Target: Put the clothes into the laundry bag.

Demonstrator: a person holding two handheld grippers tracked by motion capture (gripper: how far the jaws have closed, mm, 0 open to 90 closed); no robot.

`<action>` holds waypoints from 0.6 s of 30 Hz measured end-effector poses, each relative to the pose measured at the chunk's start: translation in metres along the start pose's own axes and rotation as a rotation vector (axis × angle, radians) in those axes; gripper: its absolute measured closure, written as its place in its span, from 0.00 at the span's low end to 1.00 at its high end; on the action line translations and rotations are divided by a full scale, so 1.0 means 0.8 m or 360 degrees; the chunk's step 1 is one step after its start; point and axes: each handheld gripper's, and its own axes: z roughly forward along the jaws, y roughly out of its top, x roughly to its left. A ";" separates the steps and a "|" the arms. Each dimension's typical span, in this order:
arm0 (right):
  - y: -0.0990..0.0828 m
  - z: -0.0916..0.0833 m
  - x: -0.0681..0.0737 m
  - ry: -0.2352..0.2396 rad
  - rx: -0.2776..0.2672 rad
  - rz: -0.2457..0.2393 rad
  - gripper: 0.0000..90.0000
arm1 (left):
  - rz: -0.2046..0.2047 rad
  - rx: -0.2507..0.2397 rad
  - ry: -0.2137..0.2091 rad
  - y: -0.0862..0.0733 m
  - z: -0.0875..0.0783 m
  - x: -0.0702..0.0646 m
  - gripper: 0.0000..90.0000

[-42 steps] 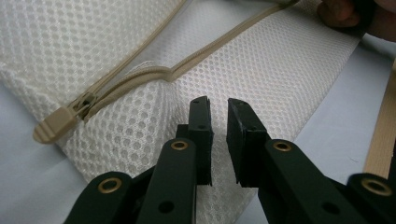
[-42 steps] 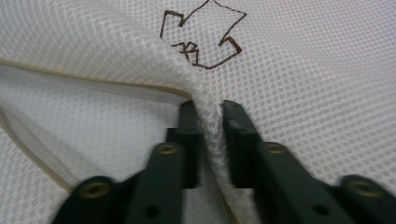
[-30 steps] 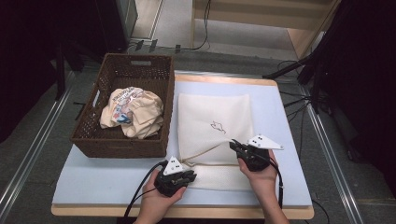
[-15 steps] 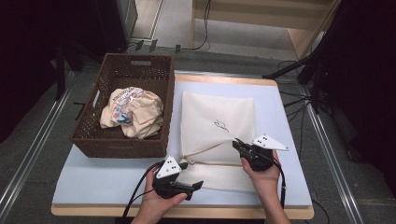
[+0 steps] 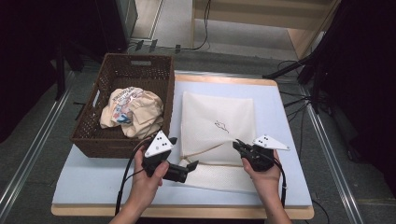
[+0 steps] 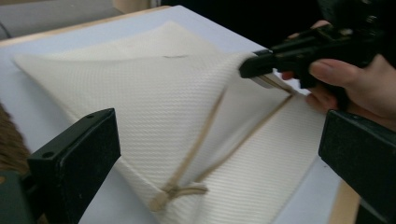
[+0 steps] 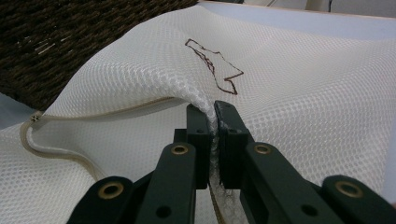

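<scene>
A white mesh bag (image 5: 217, 119) with a small dark drawing lies flat on the blue-padded table (image 5: 275, 107). In the high view my right gripper (image 5: 236, 143) is at the bag's near right and lifts its upper layer into a ridge. Seen in the right gripper view, this gripper (image 7: 212, 116) is shut on a fold of the mesh bag (image 7: 303, 93). My left gripper (image 5: 189, 169) hovers over the bag's near left corner. Its jaws have just been opening and hold nothing. From the left gripper view, the left gripper (image 6: 219, 154) faces the mesh bag (image 6: 154, 98) and its beige hem.
A dark wicker basket (image 5: 169, 100) stands on the table's left side, against the bag's left edge, with crumpled cream clothes (image 5: 133, 112) inside. Cables run over the floor beyond the table. The table's wooden front edge lies just under both hands.
The left gripper has opened wide and risen from the bag's near left corner. The right gripper has stayed in place, shut on the mesh.
</scene>
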 end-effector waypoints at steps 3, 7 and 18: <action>-0.001 0.001 -0.001 0.0009 0.0003 0.0009 0.95 | -0.0031 -0.0027 0.0053 0.014 -0.006 0.015 0.00; 0.000 0.000 -0.002 0.0018 0.0004 0.0008 0.95 | -0.0046 -0.0032 0.0139 0.027 -0.010 0.038 0.00; -0.002 0.001 0.000 0.0018 0.0018 0.0011 0.95 | -0.0181 -0.0061 0.0339 0.060 -0.020 0.115 0.00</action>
